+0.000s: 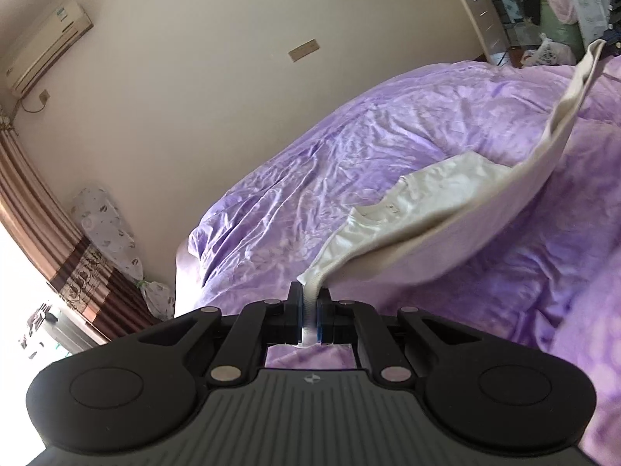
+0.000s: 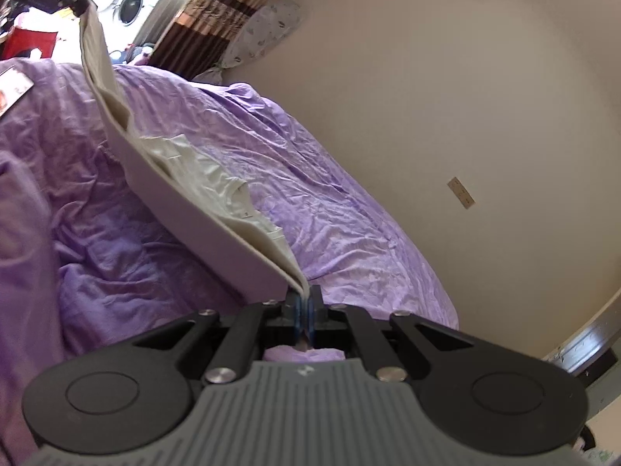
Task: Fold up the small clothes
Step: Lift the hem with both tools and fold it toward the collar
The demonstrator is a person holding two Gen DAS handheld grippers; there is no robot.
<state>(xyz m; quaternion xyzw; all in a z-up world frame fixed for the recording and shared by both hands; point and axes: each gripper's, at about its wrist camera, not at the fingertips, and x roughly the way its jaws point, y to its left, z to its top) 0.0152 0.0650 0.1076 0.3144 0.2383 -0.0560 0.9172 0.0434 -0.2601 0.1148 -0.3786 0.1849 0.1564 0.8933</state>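
A small white garment (image 1: 446,209) hangs stretched in the air between my two grippers, above a purple bed cover (image 1: 349,155). My left gripper (image 1: 309,303) is shut on one end of its hem. My right gripper (image 2: 304,303) is shut on the other end of the garment (image 2: 202,202). The cloth sags in a doubled band between them, with an inner label showing. In the right wrist view the left gripper (image 2: 79,4) shows at the top left, holding the far end. In the left wrist view the garment's far end runs off to the top right.
The bed cover (image 2: 349,213) is crumpled and fills the bed. A cream wall lies behind. Brown curtains (image 1: 46,233), a covered ironing board (image 1: 112,233) and an air conditioner (image 1: 50,46) stand left. Furniture and bags (image 1: 551,19) crowd the far right.
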